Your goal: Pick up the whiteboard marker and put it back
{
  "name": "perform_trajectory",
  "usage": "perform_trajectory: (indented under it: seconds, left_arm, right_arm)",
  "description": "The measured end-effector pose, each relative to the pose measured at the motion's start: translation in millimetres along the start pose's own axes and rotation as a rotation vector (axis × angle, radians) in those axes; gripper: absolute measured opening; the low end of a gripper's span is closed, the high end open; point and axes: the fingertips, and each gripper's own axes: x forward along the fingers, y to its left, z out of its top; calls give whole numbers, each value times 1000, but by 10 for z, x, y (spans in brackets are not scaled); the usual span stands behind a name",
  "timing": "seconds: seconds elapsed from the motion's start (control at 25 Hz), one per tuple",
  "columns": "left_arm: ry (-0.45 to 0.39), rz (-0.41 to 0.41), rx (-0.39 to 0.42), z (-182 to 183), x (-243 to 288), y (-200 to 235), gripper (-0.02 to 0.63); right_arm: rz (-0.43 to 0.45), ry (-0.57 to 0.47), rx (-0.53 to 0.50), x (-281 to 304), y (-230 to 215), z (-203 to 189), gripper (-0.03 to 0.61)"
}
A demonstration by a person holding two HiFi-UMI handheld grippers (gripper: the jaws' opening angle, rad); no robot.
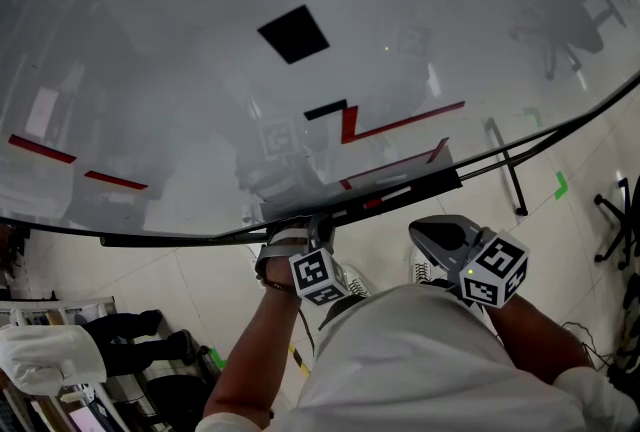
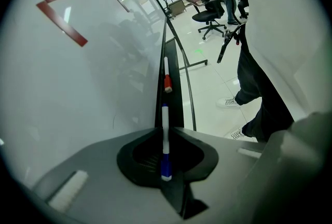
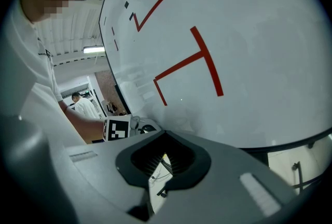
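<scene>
A whiteboard marker [image 2: 165, 137], white with a blue end, lies lengthwise between the jaws of my left gripper [image 2: 165, 130], which is shut on it. Its far tip sticks out over the black tray [image 2: 177, 91] under the whiteboard [image 1: 180, 70]. Another marker with a red cap [image 2: 167, 81] lies further along that tray. In the head view my left gripper [image 1: 312, 225] is at the tray [image 1: 400, 195]. My right gripper [image 1: 440, 232] hangs just below the tray, to the right. In its own view the right gripper [image 3: 165, 134] is shut with nothing in it.
Red lines [image 1: 385, 125] and a black square [image 1: 294, 33] mark the board. A black board-stand leg [image 1: 508, 170] rises from the tiled floor at the right. Office chairs [image 2: 210, 13] stand beyond the board's end. A person in white [image 3: 85, 106] stands far off.
</scene>
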Motion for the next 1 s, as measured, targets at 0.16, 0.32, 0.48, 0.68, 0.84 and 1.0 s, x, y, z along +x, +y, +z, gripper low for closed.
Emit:
perform_trajectory:
  seconds: [0.16,0.32,0.48,0.68,0.84,1.0]
  left_arm:
    - [-18,6,-23,19,-16,25,87]
    - [-22,11,-12,34,-31,38,87]
    - [-21,11,-22,26,-32,41,86]
    - [-55,11,-86,58,-93,42,17]
    - [-73,13,-134,62,-120,27,15]
    - [-93,25,-158,80,-161,38,15]
  right_arm:
    - [-3,-1,-9,-6,-1,31,2]
    - [-2,2,0,-6,-14,1,2]
    - [0,2,-2,2,-14,8,2]
    - [2,0,-12,11,-4,46,2]
    - [3,-1,-14,14,3,58,2]
    - [4,4,-15,25,-6,49,2]
